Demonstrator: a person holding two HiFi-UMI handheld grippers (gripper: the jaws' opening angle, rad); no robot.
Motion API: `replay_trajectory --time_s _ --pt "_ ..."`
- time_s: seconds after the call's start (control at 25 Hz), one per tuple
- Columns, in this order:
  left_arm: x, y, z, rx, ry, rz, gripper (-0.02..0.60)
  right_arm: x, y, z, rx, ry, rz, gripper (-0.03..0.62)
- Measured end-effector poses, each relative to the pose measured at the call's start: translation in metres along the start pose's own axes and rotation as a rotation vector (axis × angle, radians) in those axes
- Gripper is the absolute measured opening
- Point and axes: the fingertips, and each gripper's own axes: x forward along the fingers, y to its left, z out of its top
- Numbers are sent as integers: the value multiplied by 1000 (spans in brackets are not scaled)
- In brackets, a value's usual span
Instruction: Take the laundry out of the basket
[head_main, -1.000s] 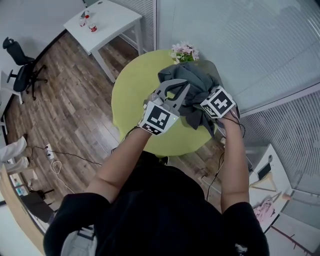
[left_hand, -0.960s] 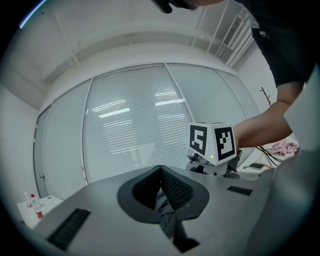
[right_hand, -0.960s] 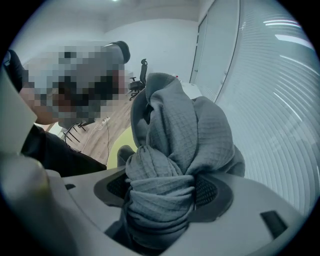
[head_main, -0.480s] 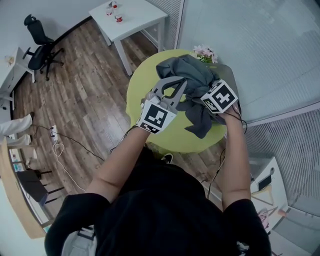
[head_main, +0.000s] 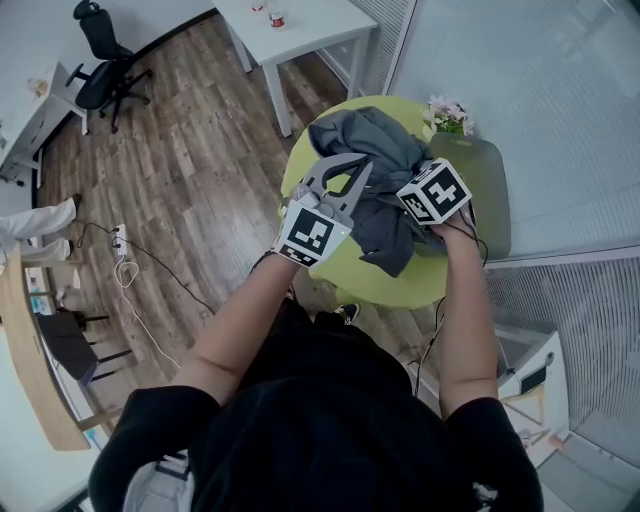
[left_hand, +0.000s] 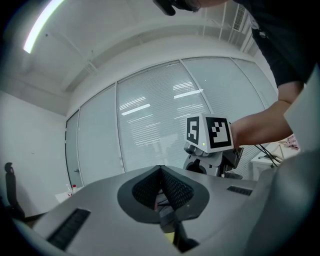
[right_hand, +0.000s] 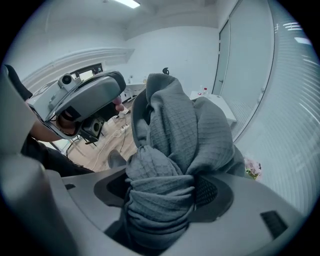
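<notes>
A grey waffle-knit garment (head_main: 368, 150) hangs bunched over the round yellow-green table (head_main: 300, 165). My right gripper (head_main: 412, 214) points steeply down and is shut on a thick wad of that garment (right_hand: 185, 125), which fills the space between its pads. My left gripper (head_main: 352, 172) is level beside the cloth's left side; in its own view the left gripper (left_hand: 161, 172) has its pads pressed together with nothing seen between them. The right gripper's marker cube (left_hand: 210, 132) shows ahead of it. A grey-green container (head_main: 487, 190), apparently the basket, stands right of the table.
Pink flowers (head_main: 447, 112) sit at the table's far edge. A white table (head_main: 310, 25) with small items stands beyond, an office chair (head_main: 100, 30) at far left. Cables (head_main: 125, 270) lie on the wooden floor. Glass walls with blinds close off the right side.
Both grippers and the grey garment have moved left together, away from the grey-green container and over the yellow-green table. Neither gripper's jaws have changed.
</notes>
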Motion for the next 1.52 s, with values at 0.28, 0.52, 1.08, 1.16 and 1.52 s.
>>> replay_trajectory --time_s 0.28,0.52,1.08,1.16,1.52 --pt "-23 30 -48 -46 43 -3 6 55 21 3 58 42 21 344" --pt "-27 37 -90 -89 70 -40 6 93 30 -14 119 96 33 344" --pt "-29 18 -205 -226 200 -120 6 182 50 -65 191 206 63 344" --pt "-31 11 -222 -246 224 -132 6 199 52 -77 199 224 70 344" --pt "-39 1 -270 -294 297 -152 6 259 54 -119 232 296 85 345"
